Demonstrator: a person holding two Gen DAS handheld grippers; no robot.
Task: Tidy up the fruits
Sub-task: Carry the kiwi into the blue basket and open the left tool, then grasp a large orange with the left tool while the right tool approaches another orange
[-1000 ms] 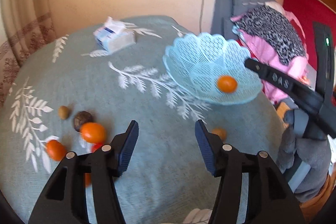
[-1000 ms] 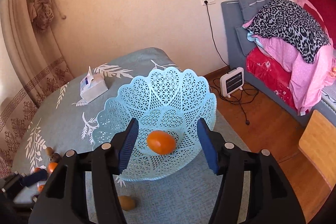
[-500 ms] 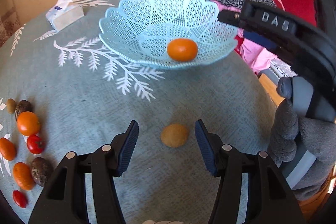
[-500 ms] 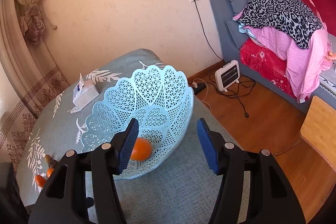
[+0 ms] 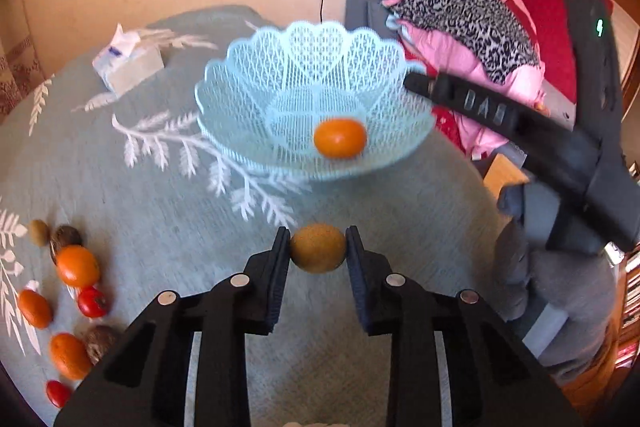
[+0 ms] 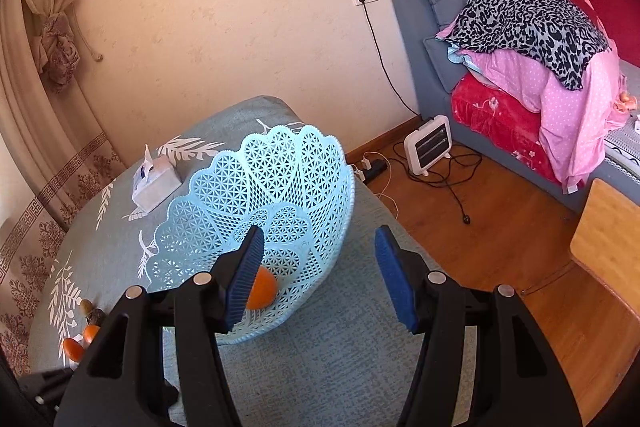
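My left gripper (image 5: 318,251) is shut on a small yellow-brown fruit (image 5: 318,248), held just in front of the light blue lattice basket (image 5: 248,99). One orange fruit (image 5: 340,138) lies in the basket. My right gripper (image 6: 318,277) is open and empty, at the basket's (image 6: 280,179) right side; the orange fruit (image 6: 262,289) shows behind its left finger. The right gripper also shows in the left wrist view at the right, over the basket's edge. Several orange, red and brown fruits (image 5: 77,265) lie on the table at the left.
A tissue box (image 5: 128,61) stands at the table's far side. The teal tablecloth (image 5: 160,211) has white leaf prints. A sofa with piled bedding (image 6: 532,39), a small heater (image 6: 428,143) and cables on the wood floor lie beyond the table's right edge.
My left gripper has closed on the yellow-brown fruit that lay between its fingers and lifted it. My right gripper has drawn back to the basket's right.
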